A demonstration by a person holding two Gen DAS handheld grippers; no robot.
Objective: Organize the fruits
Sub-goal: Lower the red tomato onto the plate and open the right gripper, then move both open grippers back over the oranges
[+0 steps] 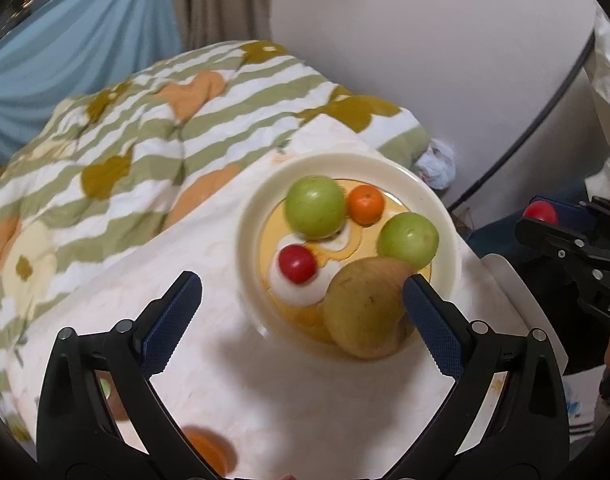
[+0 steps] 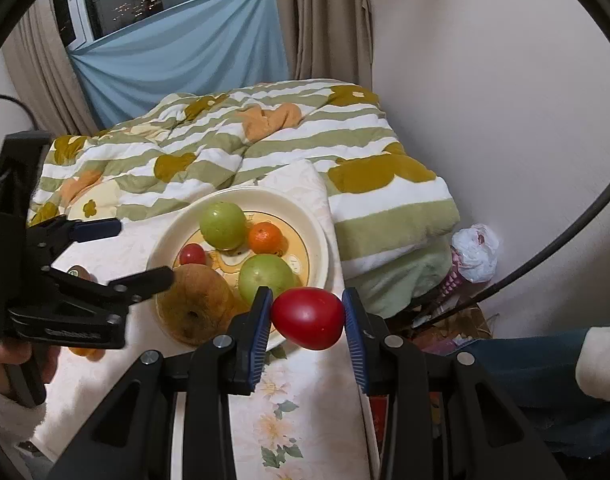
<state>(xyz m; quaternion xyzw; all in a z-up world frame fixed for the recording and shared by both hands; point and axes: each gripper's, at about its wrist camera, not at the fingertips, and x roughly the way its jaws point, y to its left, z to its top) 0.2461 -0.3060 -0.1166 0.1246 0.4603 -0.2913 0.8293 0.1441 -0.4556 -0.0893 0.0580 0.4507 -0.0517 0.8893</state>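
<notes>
A cream plate [image 1: 441, 216] [image 2: 317, 240] on the table holds two green apples [image 1: 315, 206] [image 1: 408, 239], a small orange [image 1: 365, 204], a small red tomato [image 1: 297, 264] and a brown pear [image 1: 365, 308] at its near rim. My left gripper [image 1: 301, 284] is open and empty above the plate's near left edge; its right finger [image 1: 429, 320] is next to the pear. My right gripper [image 2: 307, 312] is shut on a red tomato [image 2: 307, 318], held above the plate's near right edge. It also shows far right in the left wrist view [image 1: 539, 212].
The table has a pale floral cloth [image 2: 289, 408]. An orange fruit [image 1: 209, 452] lies on it near the left gripper's base. A green-striped quilt [image 2: 265, 148] lies behind the plate. A white plastic bag [image 2: 475, 252] sits by the wall on the right.
</notes>
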